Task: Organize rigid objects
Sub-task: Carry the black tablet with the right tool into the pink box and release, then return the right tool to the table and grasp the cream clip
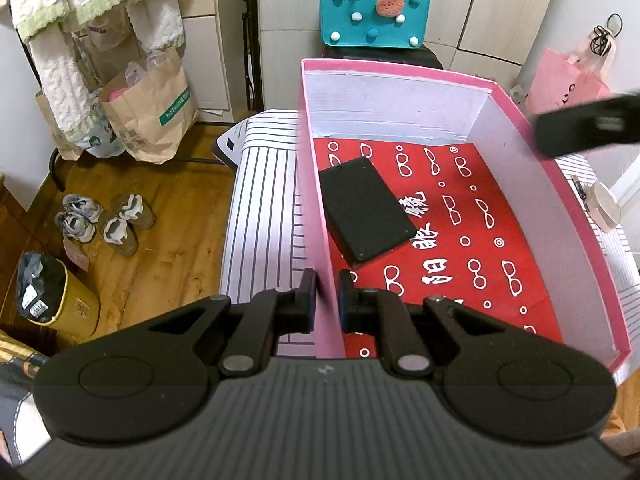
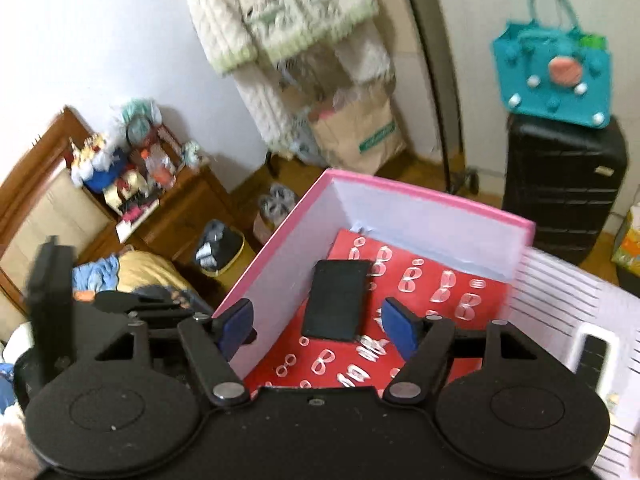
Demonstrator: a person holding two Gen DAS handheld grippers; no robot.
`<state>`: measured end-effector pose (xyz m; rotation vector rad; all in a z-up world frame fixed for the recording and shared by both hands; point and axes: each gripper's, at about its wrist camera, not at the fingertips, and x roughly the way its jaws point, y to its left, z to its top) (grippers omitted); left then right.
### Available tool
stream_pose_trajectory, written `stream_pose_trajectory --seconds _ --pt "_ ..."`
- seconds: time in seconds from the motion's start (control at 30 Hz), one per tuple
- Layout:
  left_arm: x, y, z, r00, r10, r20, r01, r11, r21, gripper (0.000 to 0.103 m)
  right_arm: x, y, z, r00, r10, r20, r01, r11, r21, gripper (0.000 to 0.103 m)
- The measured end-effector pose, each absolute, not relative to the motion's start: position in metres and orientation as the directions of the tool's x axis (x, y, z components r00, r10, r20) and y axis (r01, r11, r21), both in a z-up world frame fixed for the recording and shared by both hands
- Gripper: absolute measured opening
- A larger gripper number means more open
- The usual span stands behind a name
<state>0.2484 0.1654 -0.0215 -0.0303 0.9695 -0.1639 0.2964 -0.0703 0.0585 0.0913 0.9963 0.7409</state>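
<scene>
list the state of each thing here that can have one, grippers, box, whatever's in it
left gripper: shut on the near left wall of the pink box
right gripper: open, nothing between its fingers, above the box
pink box: open-topped, no lid on, resting on the striped surface
black flat case: lying flat on the red printed liner, inside the box, ungripped
teal bag: upright on the black suitcase

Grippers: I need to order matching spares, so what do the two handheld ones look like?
Both look alike: the left gripper and right gripper have matte black ribbed bodies, two round discs, black linkage arms with silver pivot pins, and blue pads on the fingers. No cables or sleeves show.
</scene>
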Motion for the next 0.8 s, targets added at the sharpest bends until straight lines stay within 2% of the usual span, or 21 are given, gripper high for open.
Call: stream_pose_trajectory --seconds 0.3,0.37,0.43,0.57,0.8 --pt "0.245 0.163 -0.023 0.566 -0.139 -0.812 0.114 0.989 -0.090 0.010 0.237 -0.175 0.064 0.561 0.519 -0.645 -0.470 0.841 0.267 0.076" --pt "0.243 0.164 -0.026 0.572 -0.137 -0.809 0.098 0.990 -0.099 0.010 0.222 -0.200 0.057 0.615 0.524 -0.589 -0.481 0.841 0.247 0.086" --pt "0.241 0.162 -0.027 0.579 -0.128 -0.805 0.086 0.992 -0.096 0.009 0.209 -0.216 0.047 0.649 0.492 -0.581 -0.456 0.862 0.221 0.088" --pt "0.239 0.164 -0.027 0.585 -0.128 -0.801 0.067 0.992 -0.109 0.009 0.195 -0.230 0.015 0.650 0.443 -0.618 -0.427 0.885 0.185 0.088" --pt "0.238 0.161 -0.026 0.581 -0.107 -0.807 0.047 0.994 -0.098 0.009 0.168 -0.240 -0.040 0.545 0.440 -0.713 -0.367 0.891 0.269 0.087"
